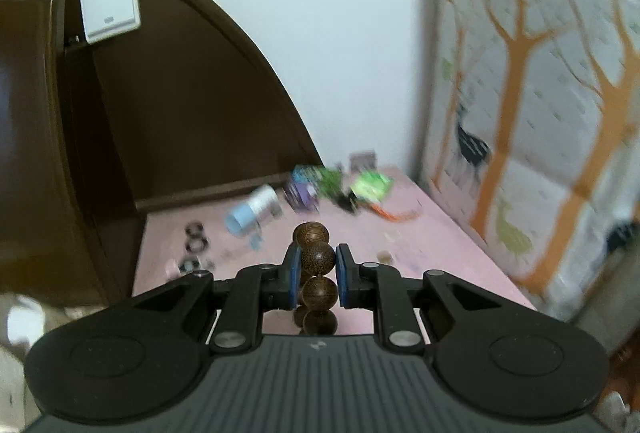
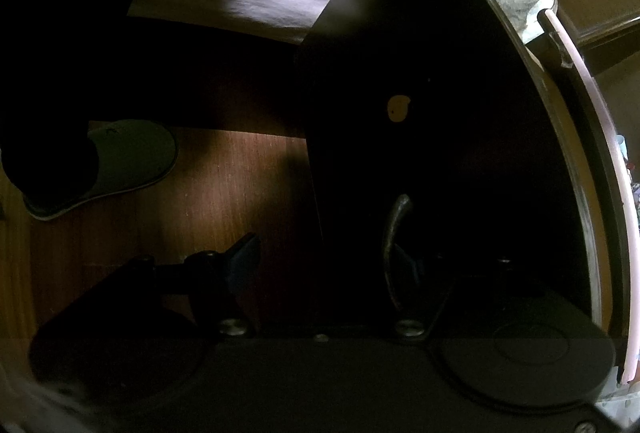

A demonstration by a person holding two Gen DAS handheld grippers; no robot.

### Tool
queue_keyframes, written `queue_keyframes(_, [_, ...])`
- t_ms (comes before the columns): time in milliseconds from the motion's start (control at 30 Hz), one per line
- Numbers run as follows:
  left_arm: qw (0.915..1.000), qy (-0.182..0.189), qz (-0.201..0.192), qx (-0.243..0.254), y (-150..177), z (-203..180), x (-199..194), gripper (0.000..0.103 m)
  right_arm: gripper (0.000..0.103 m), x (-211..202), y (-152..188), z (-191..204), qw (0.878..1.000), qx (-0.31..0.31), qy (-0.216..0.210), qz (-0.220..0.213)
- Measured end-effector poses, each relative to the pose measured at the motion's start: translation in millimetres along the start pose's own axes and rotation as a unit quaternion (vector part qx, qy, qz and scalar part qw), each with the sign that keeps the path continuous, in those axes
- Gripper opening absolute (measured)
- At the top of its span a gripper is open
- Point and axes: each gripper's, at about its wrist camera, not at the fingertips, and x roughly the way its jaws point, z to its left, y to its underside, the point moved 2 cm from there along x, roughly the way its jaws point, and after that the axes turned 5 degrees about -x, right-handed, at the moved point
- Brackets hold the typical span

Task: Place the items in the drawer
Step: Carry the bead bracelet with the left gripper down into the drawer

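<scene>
My left gripper [image 1: 317,265] is shut on a string of brown wooden beads [image 1: 318,257] and holds it above the pink tabletop [image 1: 420,233]. One bead sits between the blue pads, others hang above and below. My right gripper [image 2: 328,257] is open in front of a dark drawer front [image 2: 400,153]. A curved metal handle [image 2: 394,233] stands between its fingers. The left fingertip [image 2: 244,257] shows; the right one is lost in shadow.
On the pink table lie a white and blue tube [image 1: 252,211], purple and green packets [image 1: 320,185], an orange strap [image 1: 400,213] and small dark rings [image 1: 196,237]. A dark headboard [image 1: 160,93] stands left, a tree-patterned panel [image 1: 540,93] right. A grey slipper [image 2: 120,161] rests on the wooden floor.
</scene>
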Motion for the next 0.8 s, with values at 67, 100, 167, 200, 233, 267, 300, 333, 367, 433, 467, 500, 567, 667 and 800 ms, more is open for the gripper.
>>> queue_keyframes(67, [0.9998, 0.012, 0.018, -0.003, 22.1, -4.7, -9.7, 0.016, 0.071, 0.3, -0.3, -0.1, 1.0, 0.0, 0.0, 0.0])
queue_keyframes(100, [0.9995, 0.015, 0.027, -0.004, 33.4, -6.9, -12.7, 0.016, 0.071, 0.5, -0.7, -0.1, 1.0, 0.0, 0.0, 0.001])
queue_keyframes(167, [0.9985, 0.02, 0.05, -0.009, 58.3, -10.3, -16.8, 0.016, 0.071, 0.9, -1.3, -0.2, 1.0, 0.0, 0.0, 0.002])
queue_keyframes(200, [0.9979, 0.021, 0.06, -0.013, 69.9, -10.6, -17.6, 0.016, 0.071, 1.1, -1.7, -0.1, 1.0, 0.001, 0.0, 0.002])
queue_keyframes(233, [0.997, 0.021, 0.073, -0.017, 83.9, -10.7, -17.4, 0.016, 0.071, 1.4, -2.0, 0.1, 1.0, 0.001, 0.0, 0.002])
queue_keyframes(267, [0.9959, 0.018, 0.086, -0.022, 97.9, -10.1, -16.5, 0.016, 0.071, 1.7, -2.2, 0.2, 1.0, 0.001, 0.001, 0.003])
queue_keyframes(300, [0.9947, 0.016, 0.097, -0.029, 109.5, -8.4, -15.8, 0.016, 0.071, 2.3, -2.1, 0.5, 1.0, 0.001, 0.001, 0.003])
queue_keyframes(333, [0.9932, 0.014, 0.11, -0.034, 121.5, -6.3, -14.1, 0.016, 0.071, 2.4, -1.6, 0.3, 1.0, 0.001, 0.001, 0.003])
queue_keyframes(367, [0.9917, 0.009, 0.124, -0.032, 134.7, -5.1, -11.7, 0.016, 0.071, 2.5, -1.4, 0.3, 1.0, 0.001, 0.001, 0.003])
queue_keyframes(433, [0.9885, -0.004, 0.149, -0.025, 157.6, -1.4, -7.3, 0.016, 0.071, 2.7, -1.2, 0.3, 1.0, 0.001, 0.001, 0.003])
queue_keyframes(467, [0.9867, -0.011, 0.16, -0.023, 168.0, 1.5, -5.5, 0.016, 0.071, 2.8, -1.3, 0.1, 1.0, 0.002, 0.001, 0.003])
queue_keyframes(500, [0.9853, -0.021, 0.169, -0.017, 176.4, 3.5, -3.6, 0.016, 0.071, 2.4, -0.9, 0.3, 1.0, 0.003, 0.001, 0.003])
queue_keyframes(567, [0.9823, -0.04, 0.183, -0.008, 191.6, 7.8, 0.6, 0.016, 0.071, 2.3, -0.8, 0.6, 1.0, 0.002, 0.001, 0.003])
queue_keyframes(667, [0.9752, -0.072, 0.209, 0.006, 209.2, 9.6, 10.9, 0.016, 0.072, 2.4, -0.4, 1.2, 1.0, 0.002, 0.002, 0.002])
queue_keyframes(800, [0.9649, -0.087, 0.247, 0.018, 221.5, -0.2, 29.7, 0.017, 0.072, 2.7, 0.0, 0.9, 1.0, 0.002, 0.002, 0.001])
